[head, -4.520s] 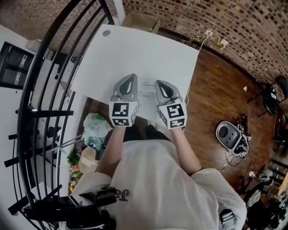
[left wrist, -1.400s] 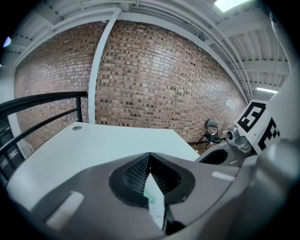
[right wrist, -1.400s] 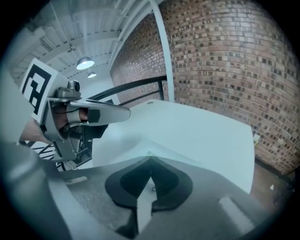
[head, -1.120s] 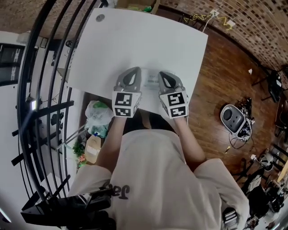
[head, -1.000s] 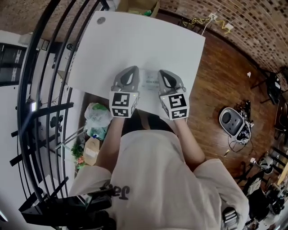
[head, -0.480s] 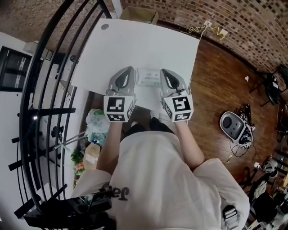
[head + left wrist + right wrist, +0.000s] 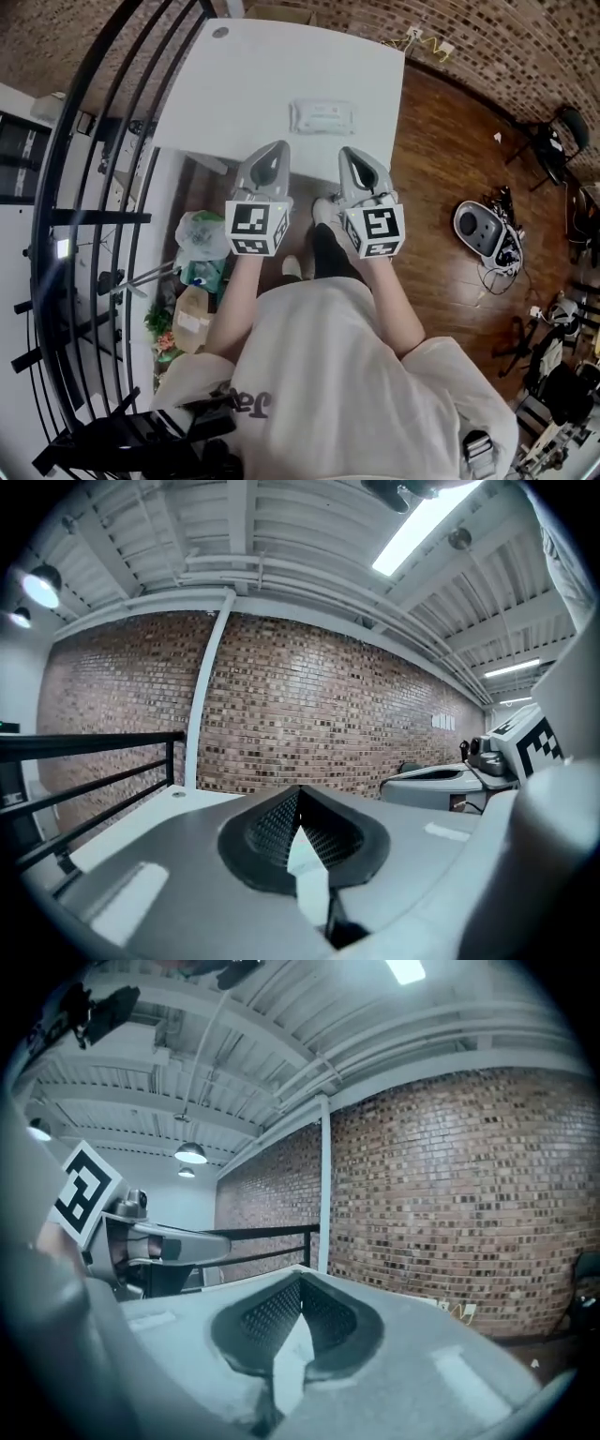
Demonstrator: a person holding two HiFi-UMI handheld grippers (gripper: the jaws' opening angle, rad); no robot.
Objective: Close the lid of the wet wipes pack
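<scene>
**Wipes pack looks shut; both grippers empty and clear of it**

Lid work seems finished, judging from the head view. The wet wipes pack (image 7: 322,115) lies flat on the white table (image 7: 253,84), toward the table's 3 o'clock edge. No flap stands up from its top. The pack is small in that view, so I cannot confirm that the lid is fully pressed down.

The left gripper (image 7: 300,791) has its jaws brought together at the tips with nothing between them. Only the table surface and a brick wall show past them. The right gripper (image 7: 302,1279) is the same, with its tips meeting and nothing caught.

Both grippers hang off the table's near edge, well apart from the pack. The left sits at about 7 o'clock from it and the right at about 5 o'clock. Neither touches the pack or the table.

What may be left is one firm press along the lid's rim, should it prove loose. Otherwise nothing appears outstanding.
</scene>
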